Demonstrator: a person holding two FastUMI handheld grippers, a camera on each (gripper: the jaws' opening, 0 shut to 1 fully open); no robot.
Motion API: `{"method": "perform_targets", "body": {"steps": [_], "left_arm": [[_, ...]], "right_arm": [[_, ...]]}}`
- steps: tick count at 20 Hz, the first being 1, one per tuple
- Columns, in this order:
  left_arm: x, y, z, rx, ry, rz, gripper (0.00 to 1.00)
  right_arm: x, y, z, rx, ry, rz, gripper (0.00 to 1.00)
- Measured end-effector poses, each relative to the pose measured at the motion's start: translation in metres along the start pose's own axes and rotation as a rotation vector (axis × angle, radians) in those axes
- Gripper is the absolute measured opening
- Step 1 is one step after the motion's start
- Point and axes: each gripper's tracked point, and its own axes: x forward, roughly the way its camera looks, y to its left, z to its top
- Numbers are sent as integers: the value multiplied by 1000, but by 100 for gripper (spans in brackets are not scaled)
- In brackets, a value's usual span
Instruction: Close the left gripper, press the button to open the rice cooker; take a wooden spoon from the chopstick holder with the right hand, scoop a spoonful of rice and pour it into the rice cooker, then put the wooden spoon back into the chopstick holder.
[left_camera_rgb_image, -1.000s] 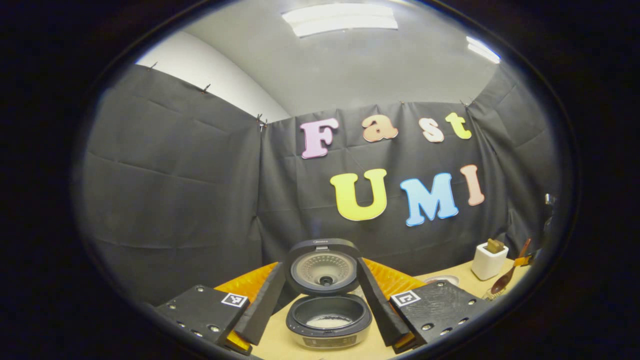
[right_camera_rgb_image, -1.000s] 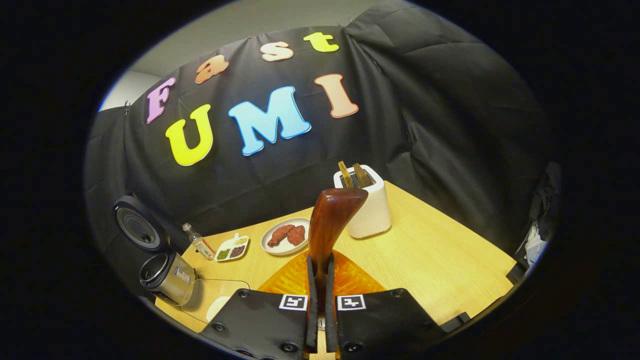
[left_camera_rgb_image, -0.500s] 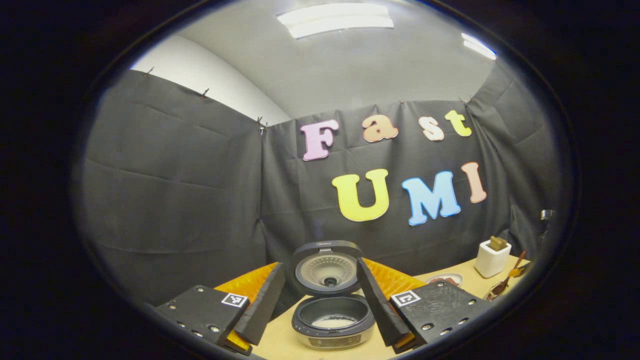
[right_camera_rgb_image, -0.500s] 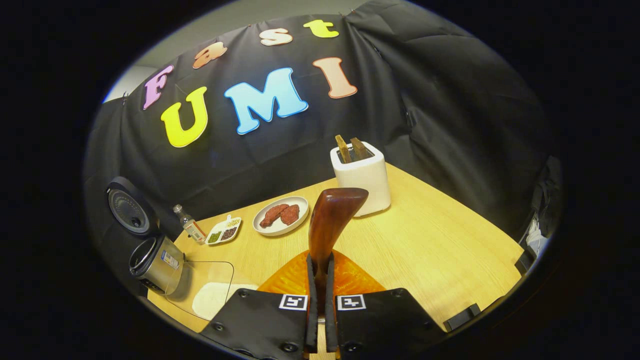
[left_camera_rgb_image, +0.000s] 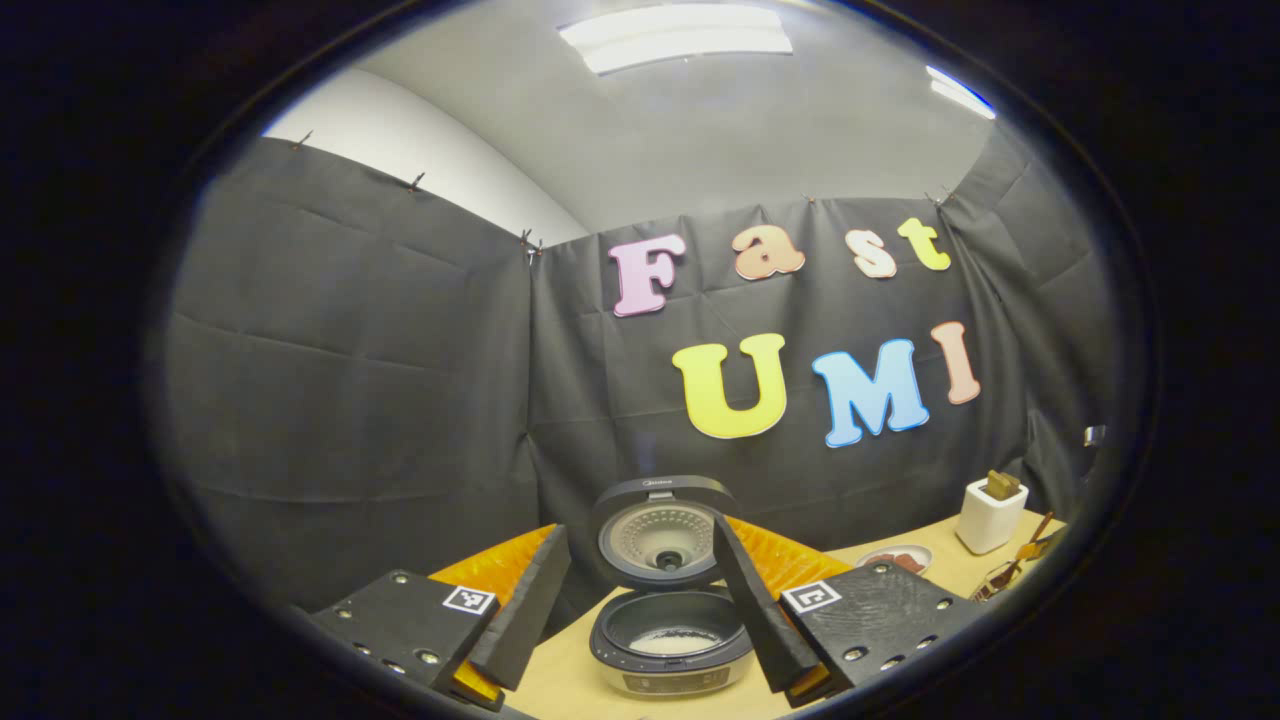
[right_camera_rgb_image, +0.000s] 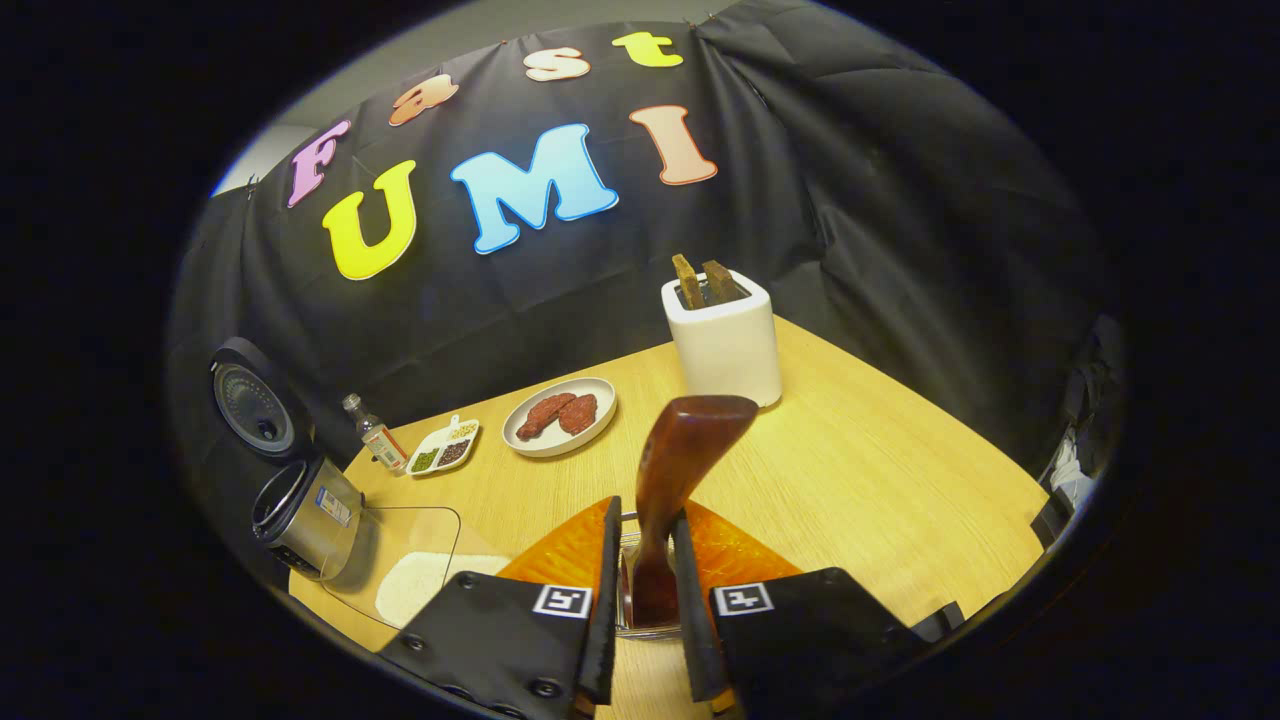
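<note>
In the right gripper view the wooden spoon (right_camera_rgb_image: 680, 460) stands bowl-up between my right gripper's (right_camera_rgb_image: 645, 600) parted fingers, leaning right. Its handle sits in the wire chopstick holder (right_camera_rgb_image: 628, 572) below, and a gap shows on the spoon's left side. The rice cooker (right_camera_rgb_image: 305, 515) stands far left with its lid (right_camera_rgb_image: 248, 400) raised. A glass dish of rice (right_camera_rgb_image: 415, 580) lies beside it. In the left gripper view my left gripper (left_camera_rgb_image: 640, 625) is open, hanging in front of the open rice cooker (left_camera_rgb_image: 672, 650), which has white rice in its pot. The spoon (left_camera_rgb_image: 1030, 540) shows far right.
A white toaster (right_camera_rgb_image: 722, 345) with two bread slices stands at the back of the wooden table (right_camera_rgb_image: 880, 480). A plate of meat (right_camera_rgb_image: 560, 415), a divided dish of beans (right_camera_rgb_image: 442, 447) and a small bottle (right_camera_rgb_image: 372, 440) lie along the cloth wall.
My right gripper's fingers have parted from the spoon handle, and the spoon now leans right in the wire holder. The left gripper has hardly moved.
</note>
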Motion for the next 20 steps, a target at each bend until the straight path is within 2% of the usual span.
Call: {"method": "perform_targets", "body": {"steps": [2, 3, 4, 13, 20], "left_arm": [[5, 0, 0, -12, -4, -4, 87], [8, -2, -1, -18, -4, -8, 87], [12, -3, -2, -22, -4, -12, 87], [75, 3, -4, -24, 21, -46, 88], [163, 13, 6, -64, 60, -81, 88]], "right_arm": [[-9, 0, 11, -25, -26, -1, 50], [-12, -6, 18, -46, -43, -28, 77], [-16, -11, 24, -60, -57, -46, 100], [-84, -18, 123, -177, -282, -150, 98], [-120, -2, 153, -262, -381, -197, 98]]}}
